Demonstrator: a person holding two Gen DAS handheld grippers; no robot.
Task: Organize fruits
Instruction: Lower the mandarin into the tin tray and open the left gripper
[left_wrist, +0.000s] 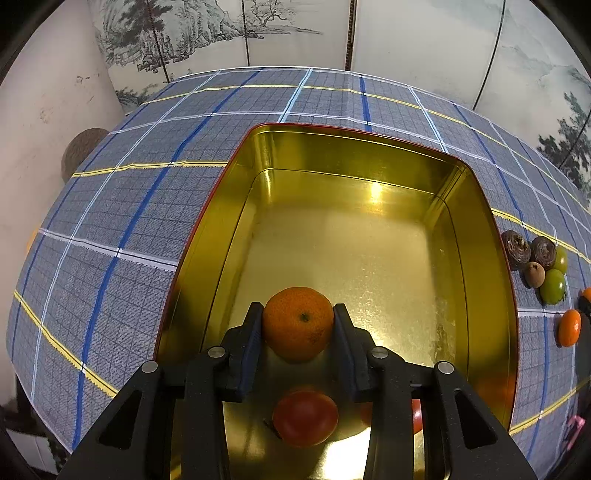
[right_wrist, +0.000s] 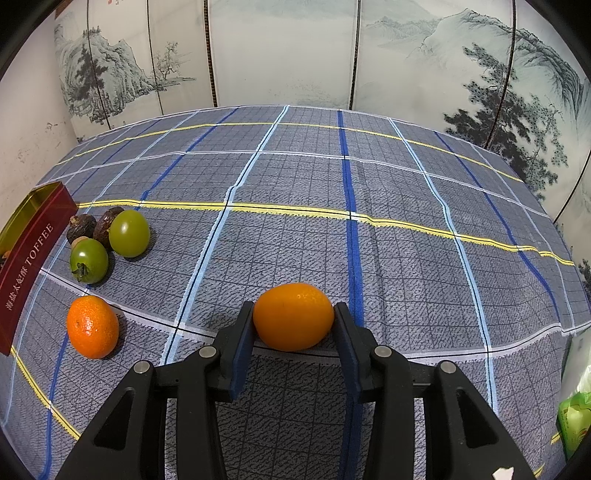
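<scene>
My left gripper (left_wrist: 297, 317) is shut on a mandarin (left_wrist: 297, 323) and holds it over the near end of the open gold tin (left_wrist: 480, 229). A red tomato (left_wrist: 305, 417) lies on the tin floor below it, and another red fruit (left_wrist: 416, 415) is half hidden behind my right finger. My right gripper (right_wrist: 293, 314) is shut on an orange kumquat (right_wrist: 293, 316) just above the plaid cloth. On the cloth to its left lie a mandarin (right_wrist: 92, 326), two green tomatoes (right_wrist: 89, 260) (right_wrist: 129, 233) and dark brown fruits (right_wrist: 81, 226) beside the tin's red wall (right_wrist: 29, 266).
The plaid tablecloth (right_wrist: 332, 221) covers the table, with a painted folding screen (right_wrist: 280, 51) behind it. A green packet (right_wrist: 574, 421) sits at the right edge. The loose fruits also show at the right of the left wrist view (left_wrist: 552, 286).
</scene>
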